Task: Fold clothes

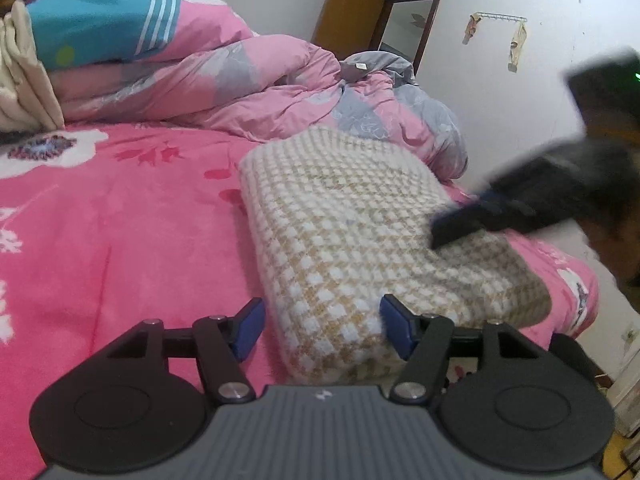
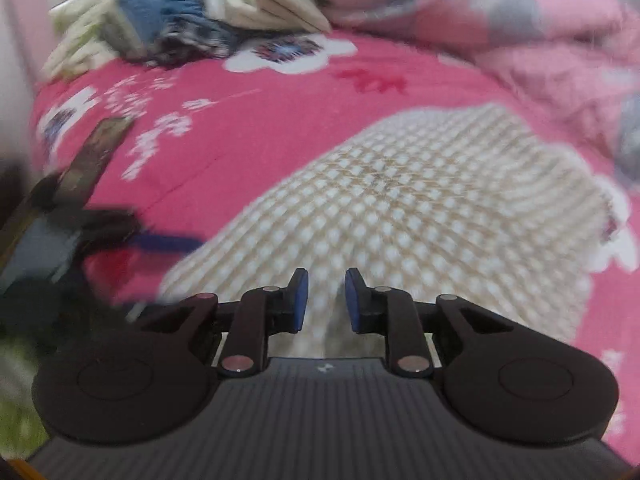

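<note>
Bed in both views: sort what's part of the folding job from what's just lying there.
Job: checked knit garment, folded; left gripper; right gripper.
Lying about: pink quilt, teal striped garment, beige bedding, pink floral bedsheet.

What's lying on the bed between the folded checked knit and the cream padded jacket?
Only bare pink floral bedsheet lies between the folded checked knit and the cream padded jacket, as the left wrist view shows.

Cream-and-tan checked garment point(image 1: 360, 232) on pink flowered bedspread point(image 1: 120, 240).
</note>
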A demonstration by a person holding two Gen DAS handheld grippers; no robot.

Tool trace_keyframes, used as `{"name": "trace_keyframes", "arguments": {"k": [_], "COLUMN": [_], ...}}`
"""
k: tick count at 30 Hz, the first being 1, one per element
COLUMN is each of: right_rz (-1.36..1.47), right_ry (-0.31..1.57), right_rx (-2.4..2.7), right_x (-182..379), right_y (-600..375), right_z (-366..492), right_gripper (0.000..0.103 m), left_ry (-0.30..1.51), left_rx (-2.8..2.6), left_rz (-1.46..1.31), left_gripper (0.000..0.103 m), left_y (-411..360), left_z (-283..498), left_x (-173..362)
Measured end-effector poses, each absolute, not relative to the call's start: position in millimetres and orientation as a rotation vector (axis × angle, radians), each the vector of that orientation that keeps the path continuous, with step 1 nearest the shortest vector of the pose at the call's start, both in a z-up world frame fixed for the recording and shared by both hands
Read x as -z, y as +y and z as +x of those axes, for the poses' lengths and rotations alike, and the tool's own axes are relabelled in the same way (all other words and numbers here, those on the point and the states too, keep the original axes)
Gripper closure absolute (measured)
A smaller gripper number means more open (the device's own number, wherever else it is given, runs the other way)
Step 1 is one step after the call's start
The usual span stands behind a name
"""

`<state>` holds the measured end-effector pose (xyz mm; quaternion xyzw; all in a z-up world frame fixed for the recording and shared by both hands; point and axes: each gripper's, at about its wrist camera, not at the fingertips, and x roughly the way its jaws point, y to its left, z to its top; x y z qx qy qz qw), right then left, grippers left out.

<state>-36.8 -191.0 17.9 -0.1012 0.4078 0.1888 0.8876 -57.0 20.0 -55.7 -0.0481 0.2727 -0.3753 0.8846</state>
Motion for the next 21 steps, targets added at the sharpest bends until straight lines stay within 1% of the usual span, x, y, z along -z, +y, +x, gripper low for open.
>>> {"name": "trace_keyframes", "arguments": {"k": [4,5,6,7,8,9,10,11,12,14,15,18,21], "right_rz": [-0.276,-0.230,-0.185,-0.139,-0.083,0.013,0.109,0.205,0.305,0.513,0.621,0.960,1.093], "right_ry": [0.907,0.850,0.803,0.795,0.782,0.744,0.704,0.657,0.587,0.491,0.449,0.425,0.477], "right_rx": [-0.356,-0.337,-0.321,-0.320,-0.322,-0.334,-0.346,-0.352,-0.335,-0.267,-0.230,-0.139,-0.171], "right_x": [32.6,43.7,50.9,42.8,34.1,22.7,11.2,0.8,-3.6,3.9,10.0,56.3,92.9], "right_y": [-189.9,-193.1,-196.8,-201.9,-209.3,-225.1,-240.9,-257.9,-280.1,-329.7,-353.7,-406.4,-419.3], "right_z": [-65.8,-69.4,-73.1,-76.7,-81.6,-91.8,-102.0,-112.7,-123.6,-135.1,-139.3,-128.0,-100.7], "right_gripper": [0.085,0.085,0.085,0.085,0.083,0.074,0.067,0.048,0.031,0.019,0.019,0.019,0.019], "left_ry": [0.610,0.600,0.597,0.595,0.589,0.579,0.581,0.596,0.611,0.670,0.711,0.851,0.956], "left_rx": [0.810,0.808,0.815,0.824,0.837,0.855,0.868,0.878,0.888,0.897,0.898,0.902,0.933], "left_rz": [-0.100,-0.092,-0.093,-0.109,-0.141,-0.187,-0.221,-0.250,-0.280,-0.338,-0.366,-0.424,-0.446], "left_gripper": [0.039,0.038,0.035,0.027,0.023,0.015,0.010,0.009,0.009,0.008,0.008,0.008,0.008], "left_y": [16.0,17.3,20.2,25.2,31.8,38.9,41.8,41.2,40.6,34.3,29.3,12.9,-5.6], "left_z": [-51.8,-52.6,-52.5,-51.6,-49.7,-46.2,-41.2,-31.5,-21.8,2.3,16.0,53.0,78.0], "left_x": [57.8,54.1,49.3,43.3,37.2,31.2,27.5,25.7,24.0,26.3,30.2,48.5,63.3]}}
